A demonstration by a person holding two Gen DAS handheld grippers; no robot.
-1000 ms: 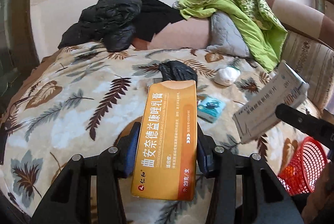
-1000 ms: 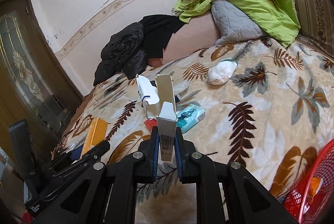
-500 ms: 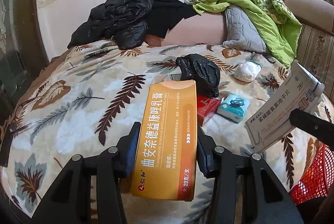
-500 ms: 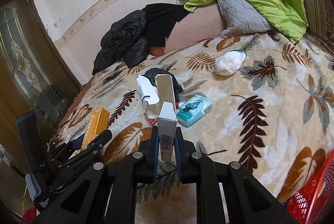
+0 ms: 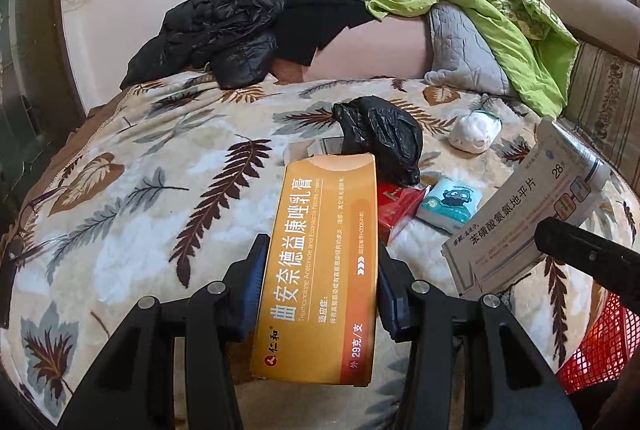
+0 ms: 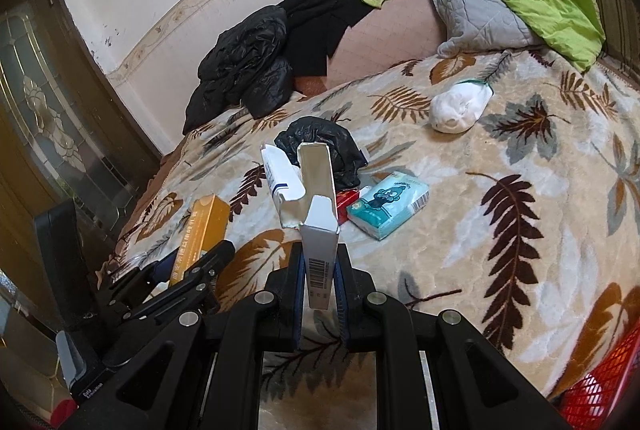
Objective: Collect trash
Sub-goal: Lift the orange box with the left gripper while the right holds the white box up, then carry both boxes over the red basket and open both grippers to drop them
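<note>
Tools (image 5: 318, 286) (image 6: 320, 270) clamp orange "仁和" cream box (image 5: 320, 270) and white barcoded carton (image 6: 318, 230).

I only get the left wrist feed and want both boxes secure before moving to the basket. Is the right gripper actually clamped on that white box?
Observer: Yes. The right gripper is shut on the white box, with the fingers on its broad faces and the barcode edge facing the camera.
Operator: Is the box closed?
Observer: No. Its far end is open, and the end flap stands up.
Operator: Anything on my left to avoid?
Observer: A brown door with a patterned glass pane stands past the bed's left edge.
</note>
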